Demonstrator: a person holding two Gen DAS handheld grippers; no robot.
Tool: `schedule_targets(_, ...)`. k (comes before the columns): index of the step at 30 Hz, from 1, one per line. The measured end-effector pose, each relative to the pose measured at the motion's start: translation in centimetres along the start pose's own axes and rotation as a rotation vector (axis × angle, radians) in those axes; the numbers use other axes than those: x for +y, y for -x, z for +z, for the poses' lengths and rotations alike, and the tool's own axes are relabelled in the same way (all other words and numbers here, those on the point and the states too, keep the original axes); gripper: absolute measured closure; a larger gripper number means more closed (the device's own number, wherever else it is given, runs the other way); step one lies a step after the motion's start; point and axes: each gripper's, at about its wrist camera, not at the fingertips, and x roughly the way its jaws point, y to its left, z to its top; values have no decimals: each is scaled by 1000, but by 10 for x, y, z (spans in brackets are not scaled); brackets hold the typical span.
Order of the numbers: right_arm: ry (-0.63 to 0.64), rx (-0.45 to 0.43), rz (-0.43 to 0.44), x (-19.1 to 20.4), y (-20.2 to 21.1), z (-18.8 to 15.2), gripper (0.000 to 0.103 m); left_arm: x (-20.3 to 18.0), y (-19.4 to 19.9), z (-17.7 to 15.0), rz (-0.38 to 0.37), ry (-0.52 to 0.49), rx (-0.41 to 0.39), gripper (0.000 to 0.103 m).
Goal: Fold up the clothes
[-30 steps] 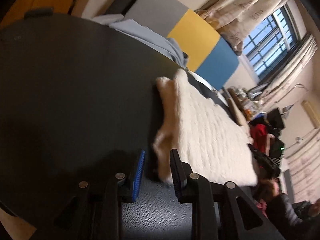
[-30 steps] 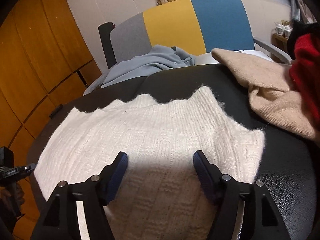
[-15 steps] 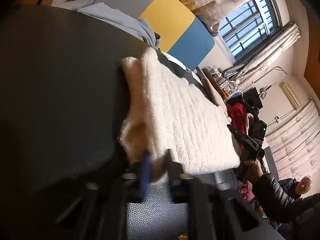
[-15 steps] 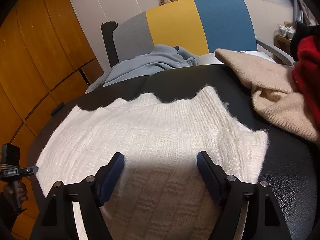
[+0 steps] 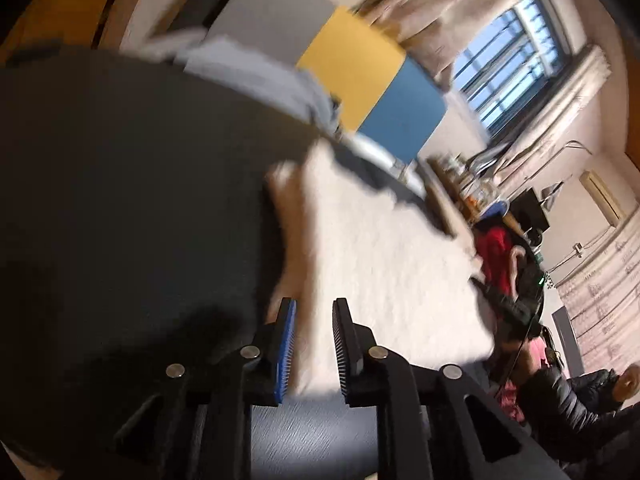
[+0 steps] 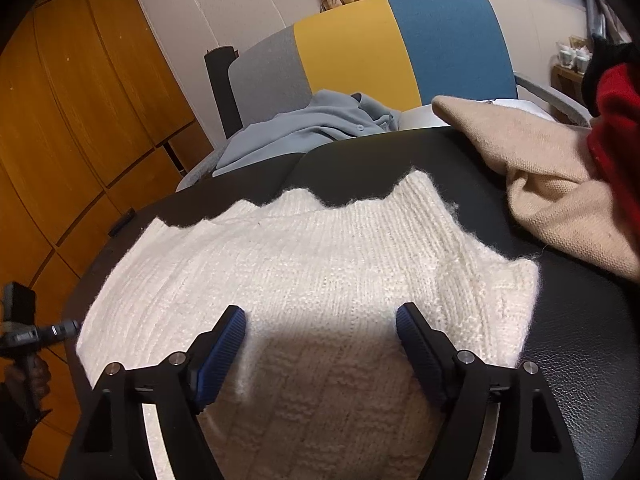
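Sweater: a white knit sweater (image 6: 312,280) is lying spread flat on a black leather surface (image 6: 580,360), its zigzag edge pointing toward the far edge and its knit filling most of the middle; in the left wrist view the same sweater (image 5: 384,264) is showing a doubled-over layer along its left side.
Left gripper: the left gripper (image 5: 314,344) is sitting over the sweater's near corner at the near edge of the surface; its jaws are opening, a narrow gap is showing between the blue pad and the black one, with white knit behind the gap, and the pads are not pressing on it. The view is blurred.
Right gripper: the right gripper (image 6: 320,344) is hovering over the sweater's middle with its jaws standing wide apart and nothing gripped; only flat knit is showing between the blue fingertips (image 6: 224,352).
Far edge: a light blue garment (image 6: 312,128) is draping on the seat of a grey, yellow and blue chair (image 6: 400,48) just beyond the surface.
Right side: a beige garment (image 6: 540,176) is lying on the surface's far right part, near the sweater but apart from it, with a red garment (image 6: 616,120) resting on it at the right edge.
Left side: a hand (image 6: 28,376) is holding the other gripper's handle beside orange wooden cabinets (image 6: 72,120).
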Motion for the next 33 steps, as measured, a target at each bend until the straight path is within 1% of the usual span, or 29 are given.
schedule_targets(3,-7,-3,10,-1,0,0,23,-23,-21,21,5,-65,-4,84)
schedule_targets(5,-8,-5,13,-2,1,0,23,-40,-43,33,-10,-104,8,84)
schedule_targets(8,-10,-6,15,-2,1,0,23,-64,-81,52,-6,-174,15,82)
schedule_targets(10,-10,-6,16,-2,1,0,23,-64,-106,65,42,-167,15,82)
schedule_targets(11,-11,-6,17,-2,1,0,23,-57,-116,70,78,-140,10,82)
schedule_targets(12,-11,-6,17,-3,1,0,23,-47,-127,74,136,-109,19,82)
schedule_targets(13,-11,-6,17,-3,1,0,23,-33,-139,75,194,-87,55,83)
schedule_targets(14,-12,-6,18,-3,1,0,23,-20,-147,74,226,-63,69,85)
schedule_targets(15,-12,-5,17,-3,0,0,23,-9,-146,71,193,-30,35,88)
schedule_targets(16,-12,-4,16,-3,0,0,23,-2,-142,70,172,1,21,91)
schedule_targets(18,-12,-6,14,-4,-1,0,23,0,-137,68,191,7,6,94)
schedule_targets(20,-22,-8,25,-6,-1,0,23,-5,-136,64,223,-23,-16,94)
schedule_targets(23,-45,-14,47,-11,0,0,23,-9,-137,63,259,-53,-22,94)
schedule_targets(27,-60,-21,64,-14,0,1,23,-16,-132,65,277,-33,-20,94)
schedule_targets(29,-60,-22,65,-14,1,1,23,-33,-123,65,316,-65,-54,86)
schedule_targets(31,-60,-23,66,-14,1,1,23,-58,-117,63,293,-146,-63,83)
schedule_targets(33,-59,-24,67,-14,1,1,23,-87,-118,59,245,-253,-42,82)
